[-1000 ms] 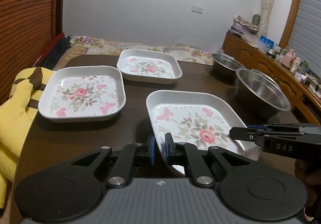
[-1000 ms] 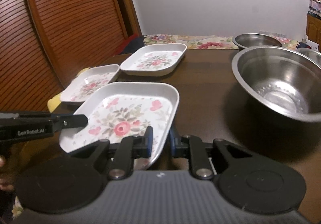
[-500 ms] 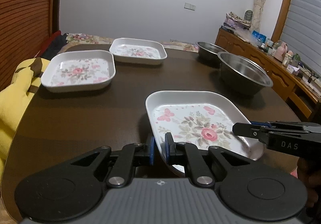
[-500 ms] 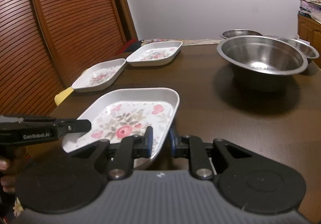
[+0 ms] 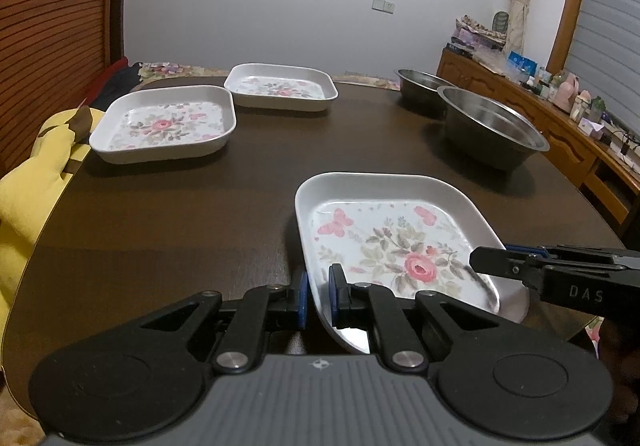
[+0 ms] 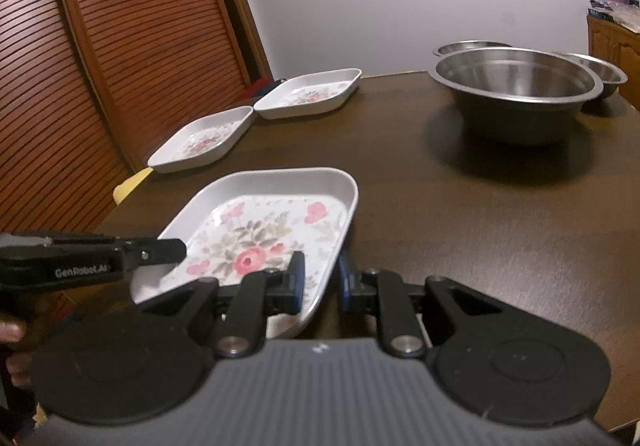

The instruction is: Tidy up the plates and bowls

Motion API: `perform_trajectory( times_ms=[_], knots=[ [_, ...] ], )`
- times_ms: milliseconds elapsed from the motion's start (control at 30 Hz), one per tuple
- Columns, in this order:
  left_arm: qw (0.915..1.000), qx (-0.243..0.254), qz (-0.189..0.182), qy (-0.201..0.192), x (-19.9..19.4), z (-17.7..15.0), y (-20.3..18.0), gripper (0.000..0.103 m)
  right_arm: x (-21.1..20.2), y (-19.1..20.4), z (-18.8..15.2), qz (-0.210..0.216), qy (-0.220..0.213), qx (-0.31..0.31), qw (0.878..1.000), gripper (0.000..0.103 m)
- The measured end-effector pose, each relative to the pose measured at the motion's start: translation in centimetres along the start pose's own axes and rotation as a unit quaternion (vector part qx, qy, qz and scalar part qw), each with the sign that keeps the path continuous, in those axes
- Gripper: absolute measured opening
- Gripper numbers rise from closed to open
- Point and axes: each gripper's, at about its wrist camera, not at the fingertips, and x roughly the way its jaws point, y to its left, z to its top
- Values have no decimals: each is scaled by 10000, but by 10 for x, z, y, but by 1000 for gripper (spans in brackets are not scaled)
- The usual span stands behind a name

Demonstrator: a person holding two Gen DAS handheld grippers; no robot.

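White melamine with a pink rose and butterflies printed on it, that's the near plate (image 5: pixel 394 242), and both grippers have it pinched at once. The left gripper (image 5: pixel 318 296) has its jaws clamped tight on the plate's near-left rim, blue pads either side of the wall. The right gripper (image 6: pixel 320 282) does the same on the opposite rim, jaws narrow and holding the edge. So the plate sits between the two tools at the near edge of the dark wood worktop (image 5: pixel 208 206); can't tell if its base touches the wood or hangs just above it.

Farther back on the left are two more floral plates, the middle plate (image 5: pixel 166 124) and the far plate (image 5: pixel 282 86), lying just beside each other. Over on the right there's a big steel bowl (image 6: pixel 516 86), with a second steel bowl (image 6: pixel 470 46) behind it and a small steel bowl (image 6: pixel 600 72) off to its right. Some yellow cloth (image 5: pixel 28 182) hangs by the worktop's left edge.
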Motion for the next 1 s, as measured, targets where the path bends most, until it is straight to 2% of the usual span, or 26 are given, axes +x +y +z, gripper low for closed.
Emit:
perform_trajectory(
  times_ms=[500, 733, 900, 1000],
  knots=[
    [10000, -68, -47, -19, 1, 0, 2, 11, 0, 1, -2, -42, -54, 26, 10000, 21],
    [9999, -120, -36, -93, -3, 4, 5, 11, -8, -3, 8, -46, -181, 48, 9998, 21],
    [9997, -69, -7, -255, -13, 14, 10, 20, -15, 2, 26, -39, -343, -177, 9992, 21],
    [9994, 6, 50, -346, -17, 24, 16, 22, -13, 9, 39, 12, -394, -389, 9985, 21]
  ],
)
